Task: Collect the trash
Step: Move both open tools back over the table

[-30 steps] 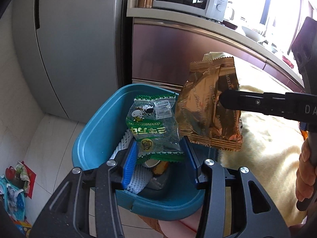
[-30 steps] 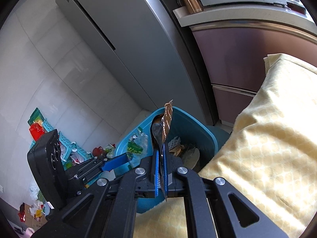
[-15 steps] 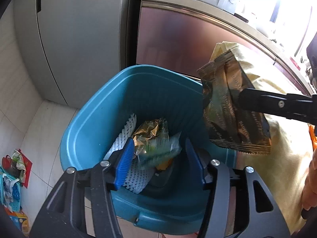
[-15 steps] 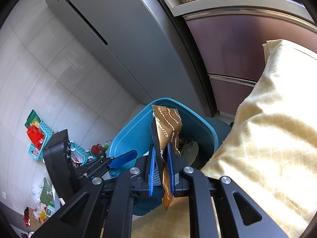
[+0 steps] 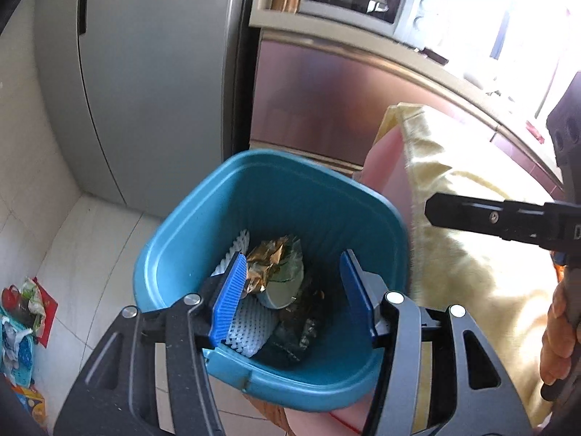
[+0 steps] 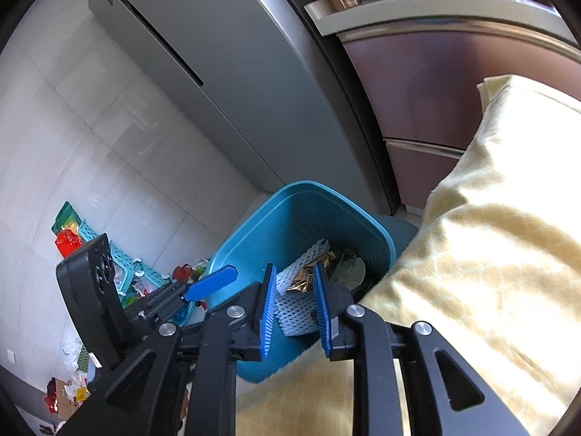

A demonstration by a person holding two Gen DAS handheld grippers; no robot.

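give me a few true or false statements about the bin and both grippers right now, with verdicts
1. The left gripper holds a green wrapper. False: its fingers stand apart with nothing between them.
2. The blue bin holds white foam netting and a gold wrapper. True.
3. The right gripper pinches a brown packet. False: it is empty, its fingers having just been opening.
4. A yellow cloth lies beside the bin. True.
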